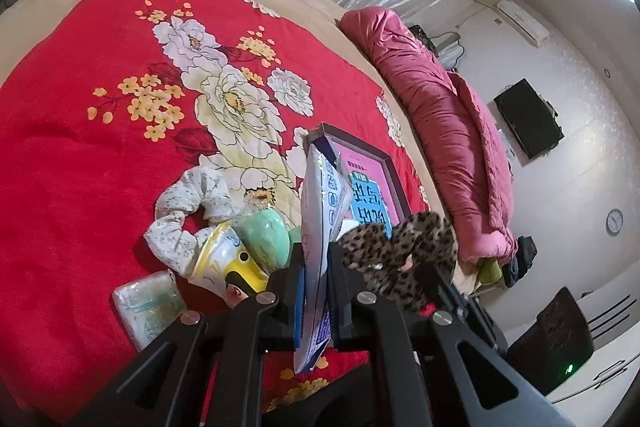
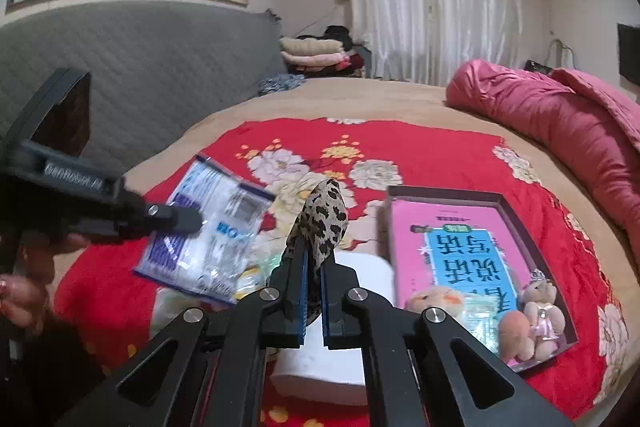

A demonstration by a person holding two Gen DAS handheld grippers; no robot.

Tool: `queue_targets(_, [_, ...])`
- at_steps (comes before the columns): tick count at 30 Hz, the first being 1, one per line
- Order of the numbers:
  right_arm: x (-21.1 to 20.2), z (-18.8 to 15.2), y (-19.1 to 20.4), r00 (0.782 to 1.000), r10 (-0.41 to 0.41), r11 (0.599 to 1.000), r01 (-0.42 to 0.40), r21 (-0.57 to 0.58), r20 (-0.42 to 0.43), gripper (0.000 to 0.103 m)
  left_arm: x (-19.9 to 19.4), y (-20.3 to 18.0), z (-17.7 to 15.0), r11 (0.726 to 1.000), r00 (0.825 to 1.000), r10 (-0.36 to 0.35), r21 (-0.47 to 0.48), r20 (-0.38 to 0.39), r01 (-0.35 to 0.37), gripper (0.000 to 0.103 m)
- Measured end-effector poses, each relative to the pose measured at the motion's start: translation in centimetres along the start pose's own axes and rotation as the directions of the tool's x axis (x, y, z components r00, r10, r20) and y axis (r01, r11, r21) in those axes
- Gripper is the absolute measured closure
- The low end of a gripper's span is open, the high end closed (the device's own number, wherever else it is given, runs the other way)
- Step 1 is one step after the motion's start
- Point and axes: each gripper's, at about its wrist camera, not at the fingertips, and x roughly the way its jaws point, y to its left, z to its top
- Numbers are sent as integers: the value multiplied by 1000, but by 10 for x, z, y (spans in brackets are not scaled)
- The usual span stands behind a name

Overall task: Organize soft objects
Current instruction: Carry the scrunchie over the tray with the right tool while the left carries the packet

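Leopard-print scrunchie [image 2: 325,217] is pinched in the right gripper [image 2: 314,283], raised over the red floral blanket [image 2: 432,151], just left of the box [image 2: 532,239] holding small plush toys [image 2: 540,311]. Left of the scrunchie, the left gripper [image 1: 315,267] clamps a blue-and-white packet [image 1: 318,227] edge-on above the blanket.

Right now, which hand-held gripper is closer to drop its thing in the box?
Probably the right hand-held gripper: its leopard scrunchie hangs beside the box. The left holds its packet farther away.
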Motion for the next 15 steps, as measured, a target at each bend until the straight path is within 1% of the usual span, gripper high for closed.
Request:
queue_targets(8, [-6,2,-45,998,-57,991,55,119,15,99,3,-21,-8,998,1000,16,53,1,-16,94])
queue_targets(15, [-13,-1,-75,994,-101,977,94,192,31,99,4,-41,-16,995,1000,-26,98,18,24,94])
